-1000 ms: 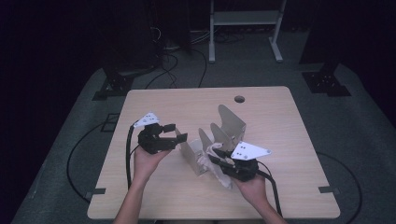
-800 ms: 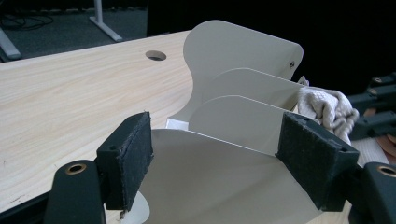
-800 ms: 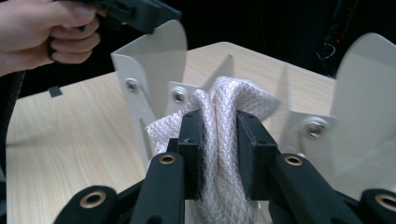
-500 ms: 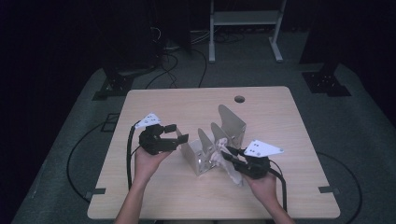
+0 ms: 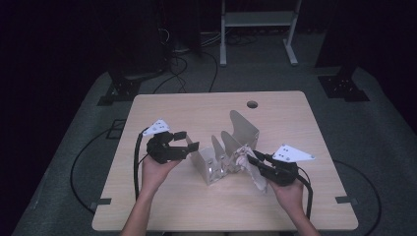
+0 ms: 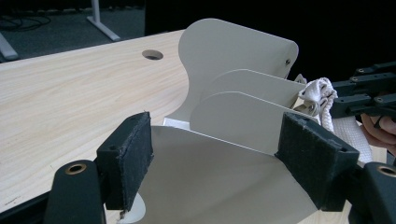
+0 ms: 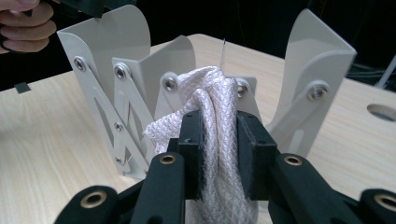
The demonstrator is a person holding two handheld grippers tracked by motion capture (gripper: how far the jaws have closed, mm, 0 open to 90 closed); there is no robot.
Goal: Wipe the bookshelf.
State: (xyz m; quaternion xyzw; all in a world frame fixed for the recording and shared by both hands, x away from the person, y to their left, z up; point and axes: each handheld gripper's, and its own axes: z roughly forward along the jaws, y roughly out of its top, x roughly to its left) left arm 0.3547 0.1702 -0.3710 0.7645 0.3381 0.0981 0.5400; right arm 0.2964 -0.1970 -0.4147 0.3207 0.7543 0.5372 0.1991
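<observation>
I see a white woven cloth (image 7: 212, 140) with a fine diamond pattern, bunched into a thick vertical fold and pinched at its middle, its top rising in rounded loops against the rack. Its lower end hangs down to the table (image 5: 196, 105) in the high view. The rack (image 5: 231, 152) is a pale grey metal file sorter with several upright curved dividers joined by riveted scissor links, standing fanned open near the middle of the table. The cloth (image 5: 248, 164) lies at the rack's near right end, touching its riveted side.
</observation>
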